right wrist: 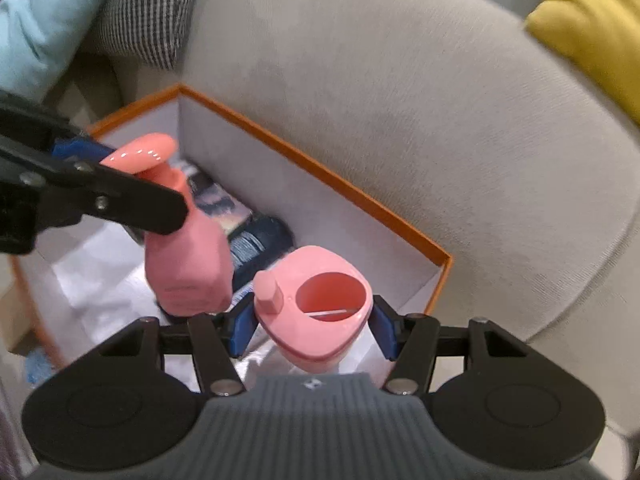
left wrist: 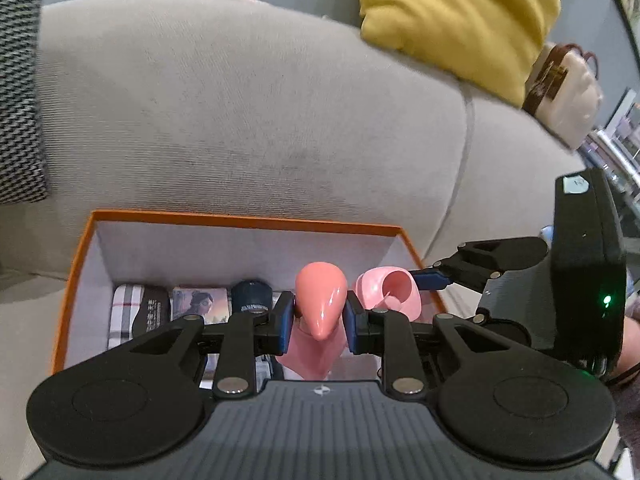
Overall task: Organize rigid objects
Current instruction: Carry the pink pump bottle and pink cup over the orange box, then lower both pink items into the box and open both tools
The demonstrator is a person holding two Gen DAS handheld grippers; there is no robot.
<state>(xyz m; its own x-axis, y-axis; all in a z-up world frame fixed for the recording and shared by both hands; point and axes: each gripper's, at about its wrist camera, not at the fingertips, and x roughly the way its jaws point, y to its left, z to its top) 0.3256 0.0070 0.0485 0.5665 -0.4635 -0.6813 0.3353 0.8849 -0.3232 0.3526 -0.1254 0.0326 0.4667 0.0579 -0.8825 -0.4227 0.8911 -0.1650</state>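
Our left tool (left wrist: 318, 320) pinches a pink pump bottle (left wrist: 320, 304) and our right tool (right wrist: 314, 330) pinches a pink cup (right wrist: 320, 308), both above the orange box (left wrist: 248, 222) on the sofa (left wrist: 240, 100).

Soft indoor light, motion blur, fisheye-warped edges

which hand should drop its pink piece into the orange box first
Left, probably. The left gripper holds its pink bottle over the middle of the orange box, well inside its walls. The right gripper holds its pink holder nearer the box's corner.
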